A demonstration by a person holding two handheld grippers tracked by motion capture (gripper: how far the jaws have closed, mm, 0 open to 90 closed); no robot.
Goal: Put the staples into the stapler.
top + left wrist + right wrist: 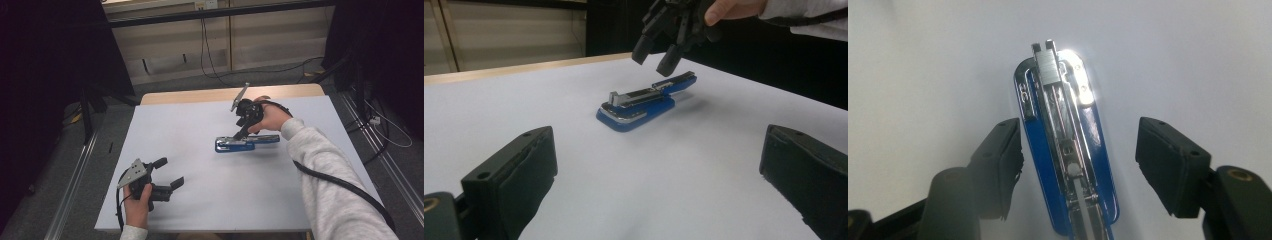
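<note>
Setting: dim room with dark curtains at both sides, pale wall panels and loose cables behind; a white tabletop is set in the middle.
Left gripper: held low over the near-left part of the tabletop, well apart from the stapler; jaws spread wide, nothing between them.
Stapler: blue, lying flat on its base near the tabletop's middle, a little right of centre; top arm swung up off the base so the metal magazine channel and a strip of staples are exposed at the front end.
Right gripper: poised just above the stapler, pointed down at it; jaws parted to either side of the blue body, and no contact can be confirmed.
Handling (judged): rigid metal and hard plastic, moderately heavy for its size, not fragile; the glossy blue sides are likely slippery, and the hinged arm may swing if lifted by it.
Hold (judged): best taken across the base's two long sides near mid-length, clear of the magazine and the staple strip.
</note>
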